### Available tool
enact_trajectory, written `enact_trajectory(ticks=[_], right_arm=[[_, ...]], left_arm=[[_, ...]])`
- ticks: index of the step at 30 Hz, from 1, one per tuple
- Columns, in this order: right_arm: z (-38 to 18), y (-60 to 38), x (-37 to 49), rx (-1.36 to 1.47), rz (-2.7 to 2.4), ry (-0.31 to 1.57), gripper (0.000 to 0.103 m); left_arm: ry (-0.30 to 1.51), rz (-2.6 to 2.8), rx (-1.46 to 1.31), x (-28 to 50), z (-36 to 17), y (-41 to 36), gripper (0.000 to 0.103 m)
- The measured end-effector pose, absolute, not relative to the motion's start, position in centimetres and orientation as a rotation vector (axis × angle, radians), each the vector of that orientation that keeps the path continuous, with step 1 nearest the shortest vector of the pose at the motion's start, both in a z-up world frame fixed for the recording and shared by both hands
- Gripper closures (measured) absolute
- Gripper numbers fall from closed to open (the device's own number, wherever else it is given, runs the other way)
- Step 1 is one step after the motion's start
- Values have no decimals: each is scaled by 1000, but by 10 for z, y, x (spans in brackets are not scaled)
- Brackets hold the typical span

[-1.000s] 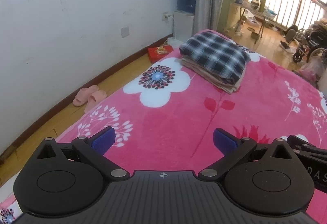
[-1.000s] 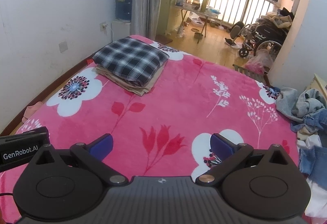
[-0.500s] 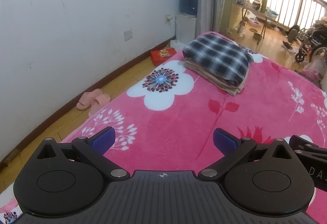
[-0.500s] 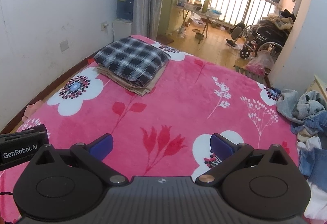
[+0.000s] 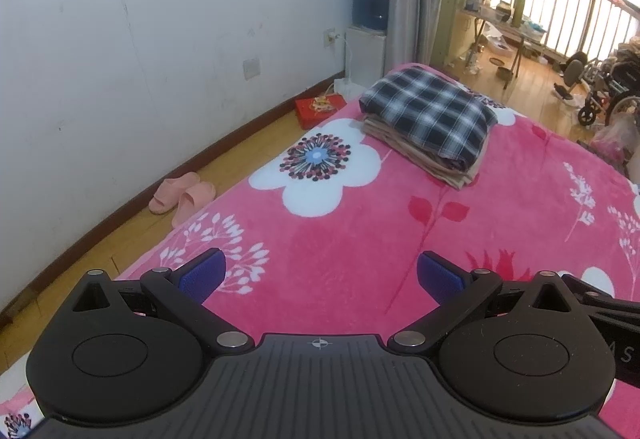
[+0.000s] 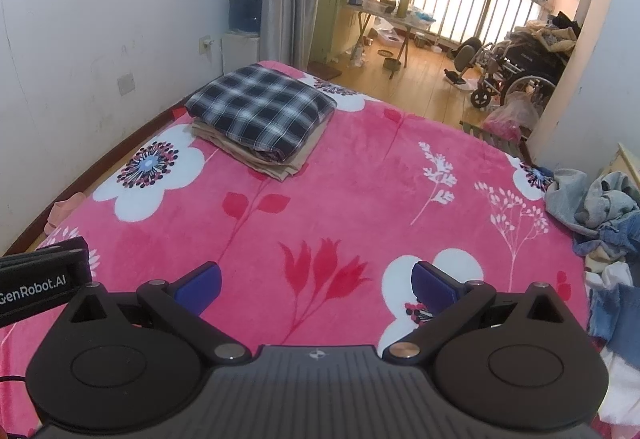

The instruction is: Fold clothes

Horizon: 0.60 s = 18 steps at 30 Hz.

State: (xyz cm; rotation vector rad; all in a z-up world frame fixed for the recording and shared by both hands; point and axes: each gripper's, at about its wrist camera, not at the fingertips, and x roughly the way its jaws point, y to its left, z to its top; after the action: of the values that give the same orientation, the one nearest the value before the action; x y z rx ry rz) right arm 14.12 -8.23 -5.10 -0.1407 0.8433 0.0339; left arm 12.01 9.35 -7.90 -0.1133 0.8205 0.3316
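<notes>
On the far left part of the bed (image 6: 360, 175), which is covered with a pink flowered blanket, there is a neat stack of folded clothes (image 6: 260, 119): a dark checked piece lies on top and beige pieces are under it. This part of the task seems to be done. At the right edge of the bed a heap of unfolded clothes (image 6: 600, 207) waits, mostly blue denim and some white fabric, so I judge that several pieces are left to fold. The middle of the bed between the stack and the heap carries no garment. The left hand-held gripper (image 5: 320, 275) hovers above the near side of the bed with its blue pads wide apart and nothing between them. The right hand-held gripper (image 6: 316, 281) is also spread and empty, just beside the left one. Probably the next step is to reach to the heap on the right and bring one piece to the free middle area.
</notes>
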Motion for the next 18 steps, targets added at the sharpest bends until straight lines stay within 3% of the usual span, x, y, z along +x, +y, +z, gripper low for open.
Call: enact_trajectory(ticks=[18], right_arm=[[-54,-82,140,-141,26,852,0]], left_arm=[[829,337,-119,119,-80,96,0]])
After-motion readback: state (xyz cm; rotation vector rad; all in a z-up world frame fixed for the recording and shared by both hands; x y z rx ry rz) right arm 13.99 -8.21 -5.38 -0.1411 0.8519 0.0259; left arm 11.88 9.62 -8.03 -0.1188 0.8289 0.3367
